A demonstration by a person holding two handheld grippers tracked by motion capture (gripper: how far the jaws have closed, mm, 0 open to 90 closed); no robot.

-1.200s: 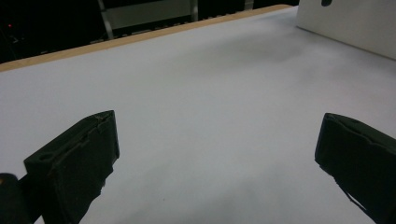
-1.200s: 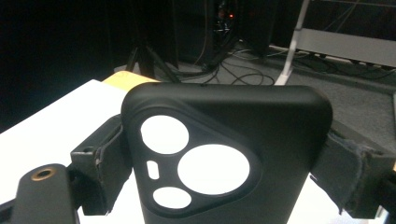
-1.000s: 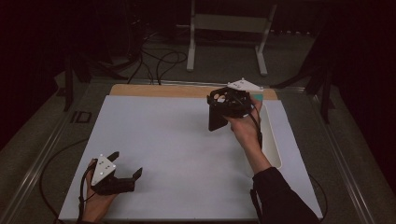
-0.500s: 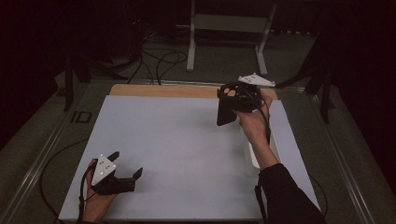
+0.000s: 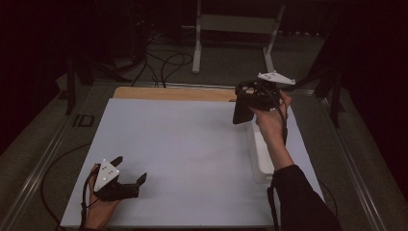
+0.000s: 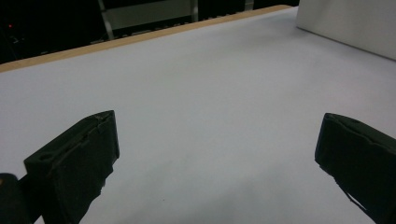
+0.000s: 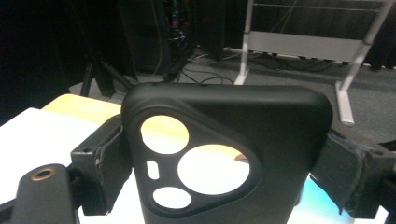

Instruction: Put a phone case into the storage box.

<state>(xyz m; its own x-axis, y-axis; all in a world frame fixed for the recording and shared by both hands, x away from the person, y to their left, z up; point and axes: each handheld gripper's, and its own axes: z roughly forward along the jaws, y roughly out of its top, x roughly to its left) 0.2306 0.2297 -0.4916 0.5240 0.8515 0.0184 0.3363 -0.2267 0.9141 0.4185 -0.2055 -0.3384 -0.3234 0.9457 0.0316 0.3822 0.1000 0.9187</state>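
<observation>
Phone case (image 7: 229, 158), black with round camera cutouts, sits pinched by its two side edges between the jaws of the right gripper (image 7: 224, 158), held up in the air over the far right part of the table. Nearest the person, the left gripper (image 5: 122, 180) rests low on the white table sheet (image 5: 183, 144) at its near left corner, its jaws spread wide with nothing between them. Farther right lies a white tray (image 5: 262, 159) along the sheet's right edge; what is in it cannot be made out, as the right forearm crosses over it. Above its far end, the right gripper (image 5: 250, 103) holds the case (image 5: 242, 111) hanging downward.
</observation>
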